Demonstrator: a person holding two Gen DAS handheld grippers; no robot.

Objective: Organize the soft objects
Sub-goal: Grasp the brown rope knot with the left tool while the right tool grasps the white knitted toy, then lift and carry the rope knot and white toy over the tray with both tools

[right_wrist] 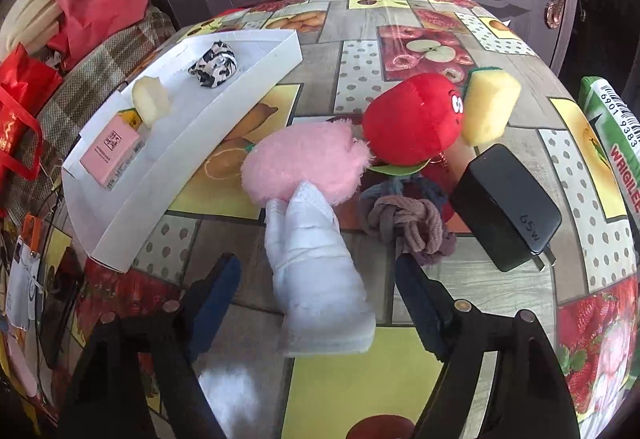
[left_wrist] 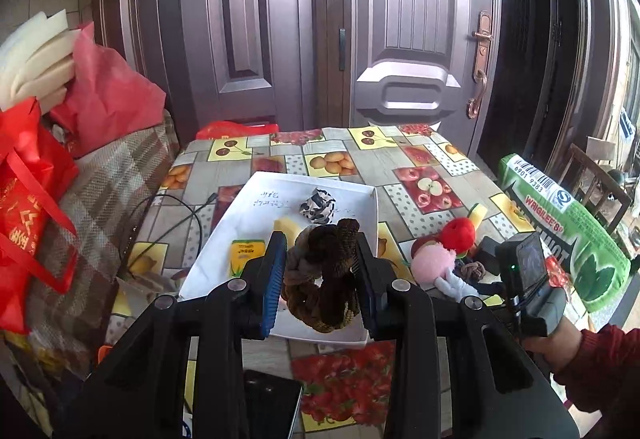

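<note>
My left gripper [left_wrist: 320, 279] is clenched on a brown knotted rope ring [left_wrist: 326, 275], held up over the near end of the white tray [left_wrist: 362, 197]. Blue pads press it from both sides.

In the tray, seen from the right wrist cam: a black & white patterned cloth ball [right_wrist: 213, 64] toward the far end, a pale foam block [right_wrist: 151, 101] mid-tray, and a pink box [right_wrist: 111, 152] at the near end. From the left cam that box shows a yellow face.

My right gripper [right_wrist: 318, 293] is released, jaws wide apart, w/ the white plush body [right_wrist: 316, 279] of a pink fuzzy toy [right_wrist: 304, 163] lying between them; I can't tell if either pad touches it. Just behind it sit a red stuffed apple [right_wrist: 414, 119] touching a yellow sponge [right_wrist: 490, 107], and a mauve knotted rope [right_wrist: 408, 227] lies beside the white body. A black charger marked 65W [right_wrist: 506, 205] lies right of the rope. All of this sits on the fruit-print tablecloth [right_wrist: 400, 19], right of the tray.

A big green gum-pack cushion [left_wrist: 568, 227] stands at the table's right edge. A phone [left_wrist: 270, 407] lies under my left gripper.
</note>
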